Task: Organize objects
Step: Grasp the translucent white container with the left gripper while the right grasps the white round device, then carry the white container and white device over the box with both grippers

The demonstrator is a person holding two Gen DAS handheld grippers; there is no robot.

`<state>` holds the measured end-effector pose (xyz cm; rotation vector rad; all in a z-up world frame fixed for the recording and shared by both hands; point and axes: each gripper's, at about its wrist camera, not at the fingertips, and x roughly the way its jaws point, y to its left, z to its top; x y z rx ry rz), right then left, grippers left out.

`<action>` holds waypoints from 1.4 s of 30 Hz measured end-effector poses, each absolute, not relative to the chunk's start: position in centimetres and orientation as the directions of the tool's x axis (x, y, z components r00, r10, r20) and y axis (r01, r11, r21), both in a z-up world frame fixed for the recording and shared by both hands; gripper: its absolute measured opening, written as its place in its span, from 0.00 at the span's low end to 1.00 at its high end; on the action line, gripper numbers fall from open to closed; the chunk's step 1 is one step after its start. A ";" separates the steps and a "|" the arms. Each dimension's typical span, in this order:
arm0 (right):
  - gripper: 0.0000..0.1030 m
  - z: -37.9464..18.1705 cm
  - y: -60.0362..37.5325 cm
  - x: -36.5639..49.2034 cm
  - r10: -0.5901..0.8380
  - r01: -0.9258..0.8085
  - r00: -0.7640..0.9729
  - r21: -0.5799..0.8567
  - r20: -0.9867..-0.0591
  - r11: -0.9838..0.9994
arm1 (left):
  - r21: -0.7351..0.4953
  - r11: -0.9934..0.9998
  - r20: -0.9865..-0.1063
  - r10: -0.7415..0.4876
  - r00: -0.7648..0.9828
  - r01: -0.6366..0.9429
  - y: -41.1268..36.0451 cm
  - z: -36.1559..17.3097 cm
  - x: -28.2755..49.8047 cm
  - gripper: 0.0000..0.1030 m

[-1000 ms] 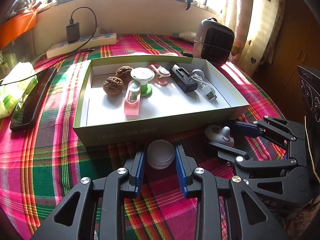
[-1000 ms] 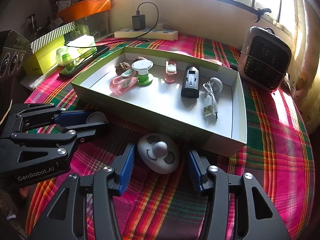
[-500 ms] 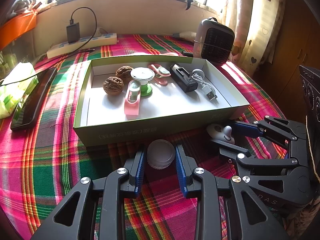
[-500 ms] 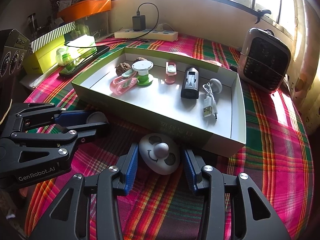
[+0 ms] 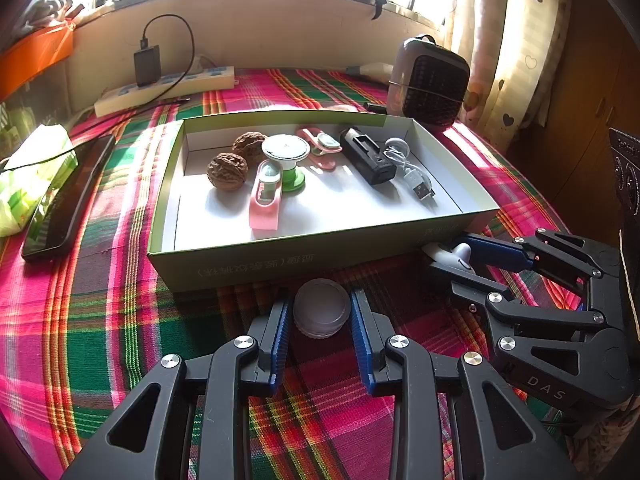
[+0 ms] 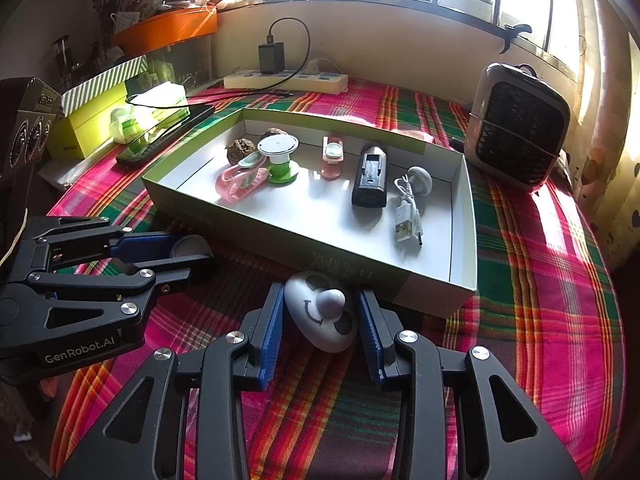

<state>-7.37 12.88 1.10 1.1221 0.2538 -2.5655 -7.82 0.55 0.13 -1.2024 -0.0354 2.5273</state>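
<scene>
A shallow green box (image 5: pixel 280 266) (image 6: pixel 466 216) lies on the plaid cloth and holds walnuts (image 5: pixel 227 171), pink clips, a green spool, a black charger (image 6: pixel 370 178) and a white USB cable. My left gripper (image 5: pixel 322 312) is shut on a round translucent lid (image 5: pixel 322 311) (image 6: pixel 190 246) on the cloth just before the box's front wall. My right gripper (image 6: pixel 322 312) is shut on a white smiley-face gadget (image 6: pixel 322 314) (image 5: pixel 448 255), also on the cloth beside the box.
A grey heater (image 6: pixel 518 126) stands at the back right. A power strip with a charger (image 5: pixel 164 86) lies along the back wall. A dark phone (image 5: pixel 66 196) and a tissue pack (image 5: pixel 28 178) lie left of the box. A black speaker (image 6: pixel 24 120) is at the far left.
My right gripper's jaws have closed in from wide apart onto the smiley-face gadget. My left gripper and the lid have stayed in place.
</scene>
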 end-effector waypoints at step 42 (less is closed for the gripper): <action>0.29 2.1 13.6 -7.1 -0.246 0.352 -0.664 -0.005 -0.706 -0.936 | -0.148 -0.943 -0.741 0.305 -0.599 -0.297 0.3 0.9 -7.5 0.25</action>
